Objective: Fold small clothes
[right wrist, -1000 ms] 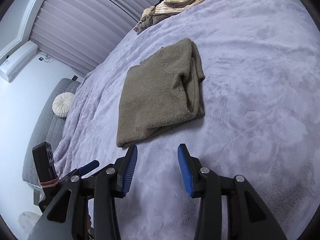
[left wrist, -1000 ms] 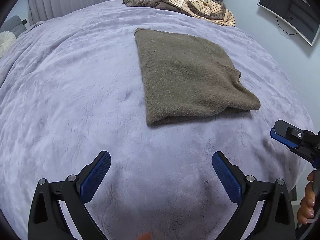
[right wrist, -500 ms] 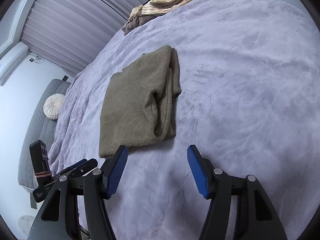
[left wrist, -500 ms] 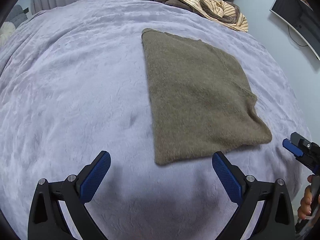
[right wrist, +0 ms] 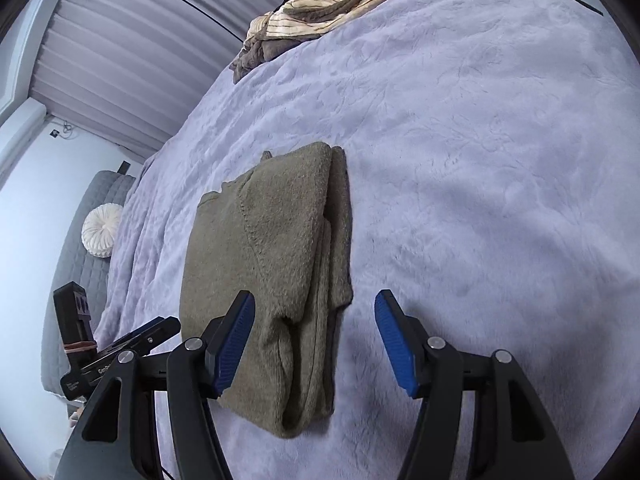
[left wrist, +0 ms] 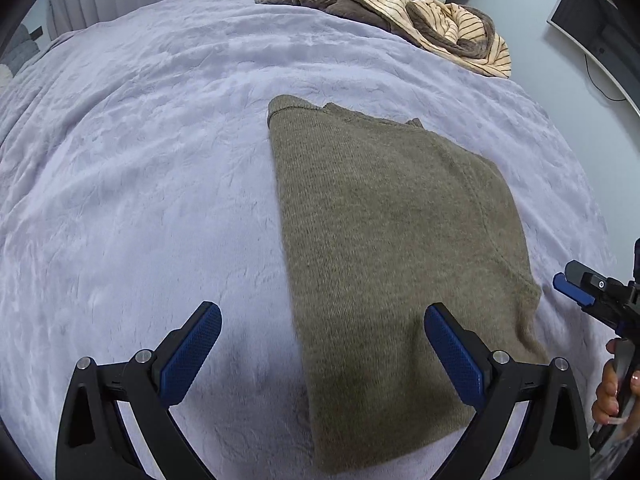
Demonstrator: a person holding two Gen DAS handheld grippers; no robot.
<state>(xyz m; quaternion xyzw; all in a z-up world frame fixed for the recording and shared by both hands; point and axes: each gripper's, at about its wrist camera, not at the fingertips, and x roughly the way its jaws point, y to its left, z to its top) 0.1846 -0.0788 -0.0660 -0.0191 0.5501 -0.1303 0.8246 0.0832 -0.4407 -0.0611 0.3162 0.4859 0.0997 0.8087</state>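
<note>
Both grippers are brought closer over the folded olive sweater (left wrist: 384, 248), the right gripper's (right wrist: 314, 340) jaws having just been widened. Nothing is clasped by it or the spread left gripper (left wrist: 322, 354). Partial lettering "Gen" is read on the left tool beside the sweater, which lies on the lilac blanket (left wrist: 140, 168).

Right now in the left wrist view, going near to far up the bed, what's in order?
Left claw with open jaws → folded olive sweater → bare stretch of lilac blanket → heap of striped and brown clothes at the far edge.
</note>
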